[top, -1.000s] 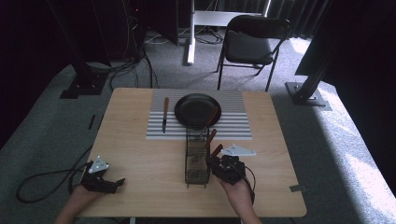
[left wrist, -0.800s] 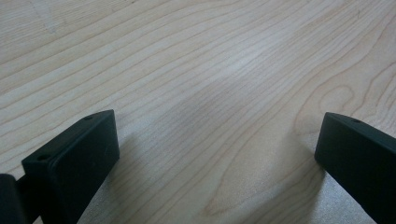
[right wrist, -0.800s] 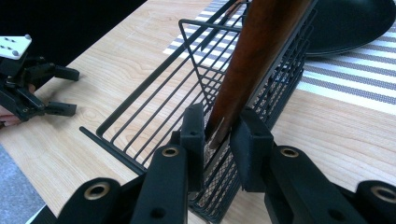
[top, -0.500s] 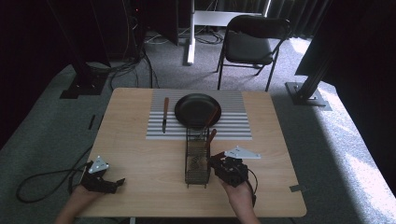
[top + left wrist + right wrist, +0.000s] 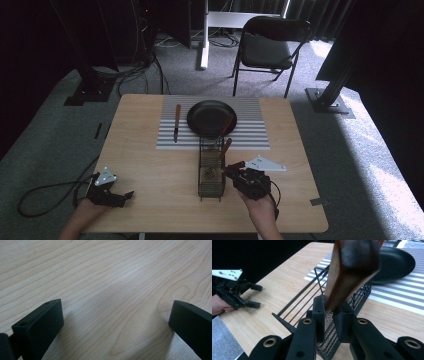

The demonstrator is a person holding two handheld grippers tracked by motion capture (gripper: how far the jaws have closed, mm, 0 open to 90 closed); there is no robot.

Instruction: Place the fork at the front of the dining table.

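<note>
A black wire basket [image 5: 211,187] [image 5: 359,296] stands upright in the middle of the wooden table [image 5: 150,165]. My right gripper [image 5: 231,170] [image 5: 331,310] is at the basket's right side, shut on a brown wooden utensil [image 5: 226,146] [image 5: 352,267] that rises steeply from the jaws and leans over the basket rim. A second thin utensil [image 5: 222,131] slants from the basket toward the black pan [image 5: 210,117] [image 5: 397,262]. My left gripper [image 5: 125,195] [image 5: 115,320] [image 5: 258,296] rests on the table near the front left corner, open, with bare wood between its jaws.
The pan sits on a grey striped mat [image 5: 250,135] at the back of the table. A wooden-handled knife [image 5: 176,122] lies on the mat left of the pan. A black chair [image 5: 270,45] stands beyond the table's far edge.
The right gripper, still shut on the wooden utensil, has shifted very slightly beside the basket. The left gripper has stayed where it was.
</note>
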